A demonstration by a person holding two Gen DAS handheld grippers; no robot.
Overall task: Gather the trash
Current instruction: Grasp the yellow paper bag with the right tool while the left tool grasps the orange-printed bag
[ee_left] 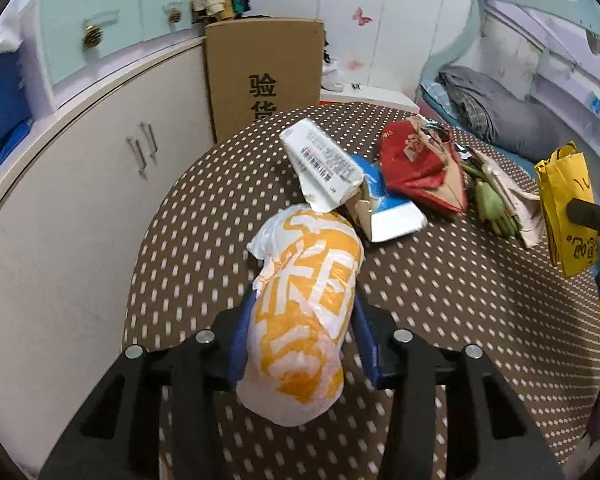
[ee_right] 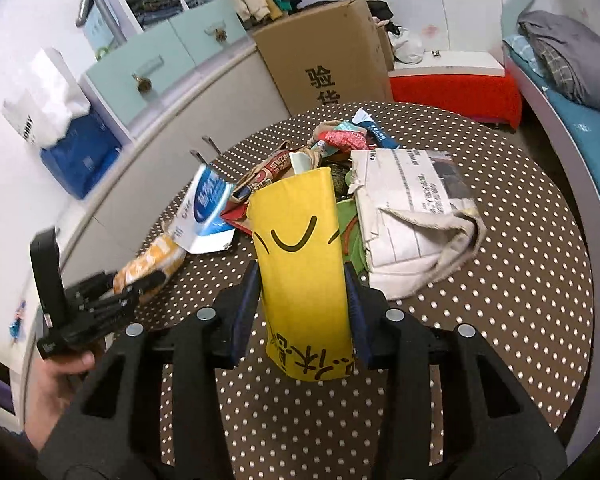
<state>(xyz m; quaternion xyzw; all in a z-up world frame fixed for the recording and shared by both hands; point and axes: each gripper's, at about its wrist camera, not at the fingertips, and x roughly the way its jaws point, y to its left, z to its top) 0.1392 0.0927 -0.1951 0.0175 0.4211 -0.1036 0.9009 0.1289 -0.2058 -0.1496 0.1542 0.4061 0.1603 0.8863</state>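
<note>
My left gripper (ee_left: 302, 320) is shut on a crumpled white and orange plastic wrapper (ee_left: 306, 312) and holds it over the brown dotted table (ee_left: 460, 300). The wrapper also shows in the right wrist view (ee_right: 152, 260). My right gripper (ee_right: 300, 304) is shut on an upright yellow paper bag (ee_right: 304, 264) with a smile drawn on it; the bag also shows in the left wrist view (ee_left: 568, 208). More trash lies on the table: a white and blue carton (ee_left: 340, 176), a red wrapper (ee_left: 420, 168), green scraps (ee_left: 492, 204) and a folded newspaper (ee_right: 412, 204).
A white cabinet (ee_left: 80, 200) runs along the left. A tall cardboard box (ee_left: 264, 76) stands behind the table. A bed with grey bedding (ee_left: 500, 116) is at the right. A red stool (ee_right: 452, 92) stands behind the table.
</note>
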